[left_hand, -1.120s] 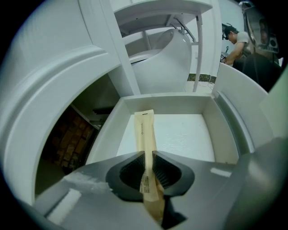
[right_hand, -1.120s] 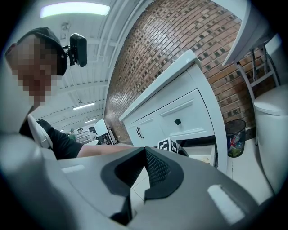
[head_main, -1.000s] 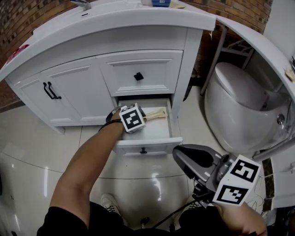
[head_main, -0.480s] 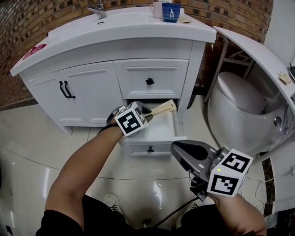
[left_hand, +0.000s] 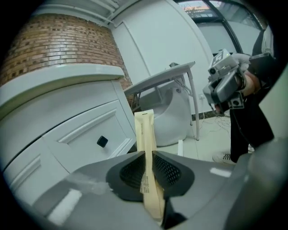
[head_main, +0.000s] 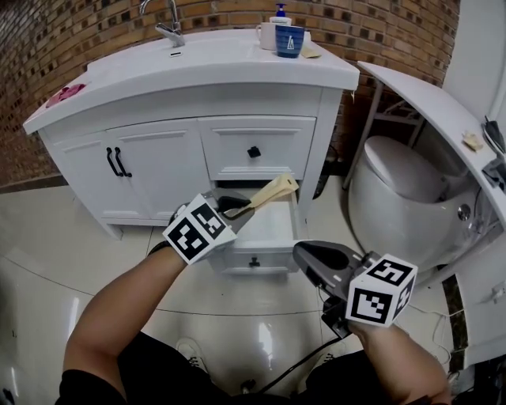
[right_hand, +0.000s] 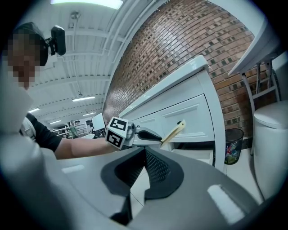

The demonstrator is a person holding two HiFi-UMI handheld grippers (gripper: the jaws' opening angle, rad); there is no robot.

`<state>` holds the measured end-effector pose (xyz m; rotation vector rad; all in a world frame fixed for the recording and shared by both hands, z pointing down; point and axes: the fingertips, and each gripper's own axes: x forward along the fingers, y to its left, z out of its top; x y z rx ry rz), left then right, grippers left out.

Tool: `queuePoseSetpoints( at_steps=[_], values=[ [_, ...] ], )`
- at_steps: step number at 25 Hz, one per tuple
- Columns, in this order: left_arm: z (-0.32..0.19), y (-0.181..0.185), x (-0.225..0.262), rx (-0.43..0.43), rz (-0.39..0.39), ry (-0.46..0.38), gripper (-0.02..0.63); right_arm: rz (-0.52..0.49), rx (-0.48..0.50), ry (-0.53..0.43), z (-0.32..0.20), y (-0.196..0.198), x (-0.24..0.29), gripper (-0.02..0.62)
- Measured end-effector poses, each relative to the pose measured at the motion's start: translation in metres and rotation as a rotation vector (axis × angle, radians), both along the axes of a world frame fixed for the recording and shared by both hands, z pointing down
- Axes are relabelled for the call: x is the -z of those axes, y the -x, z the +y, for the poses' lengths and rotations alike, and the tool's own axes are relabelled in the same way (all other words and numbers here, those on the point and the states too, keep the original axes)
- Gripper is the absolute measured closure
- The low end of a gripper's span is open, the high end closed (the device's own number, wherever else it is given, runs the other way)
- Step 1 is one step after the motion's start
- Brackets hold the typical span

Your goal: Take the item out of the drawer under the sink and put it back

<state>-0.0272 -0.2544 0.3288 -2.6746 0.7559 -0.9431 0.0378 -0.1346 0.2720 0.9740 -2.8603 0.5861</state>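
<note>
My left claw clamped on long flat beige paper packet, mid-frame above open white drawer; I'd grip firmly and lower it back level.

This is a bathroom. A white sink cabinet with a tap stands just ahead of the jaws of the left gripper, against a brick wall. A white toilet sits to the right of them.

Two grippers, one beige packet, one sink cabinet, two drawers, two cabinet doors, one tap, two cups, one soap bottle, one toilet, one waste bin
</note>
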Motion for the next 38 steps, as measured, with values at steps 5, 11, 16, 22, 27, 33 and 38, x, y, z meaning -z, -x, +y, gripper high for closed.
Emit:
queuePoseSetpoints(
  at_steps=[5,11,16,22,27,33,38],
  values=[
    [0.033,0.006,0.028,0.013,0.140,-0.001,0.551,0.008,-0.011,-0.026,0.005,-0.002,0.004,0.592],
    [0.074,0.016,0.063,0.021,0.300,-0.024,0.551,0.024,0.009,-0.040,0.015,0.002,0.005,0.592],
    [0.101,0.032,0.076,0.043,0.402,-0.006,0.551,0.012,0.014,-0.060,0.020,0.003,0.012,0.592],
    [0.131,0.050,0.086,0.069,0.488,0.013,0.551,0.005,0.014,-0.070,0.024,-0.002,0.017,0.592],
    [0.155,0.057,0.088,0.064,0.580,0.019,0.549,0.011,0.025,-0.056,0.028,-0.001,0.014,0.592],
    [0.157,0.063,0.064,0.068,0.602,0.121,0.549,0.021,0.018,-0.046,0.025,0.003,0.008,0.592],
    [0.156,0.067,0.063,0.078,0.617,0.148,0.549,0.024,0.014,-0.045,0.022,0.003,0.009,0.592]
  ],
)
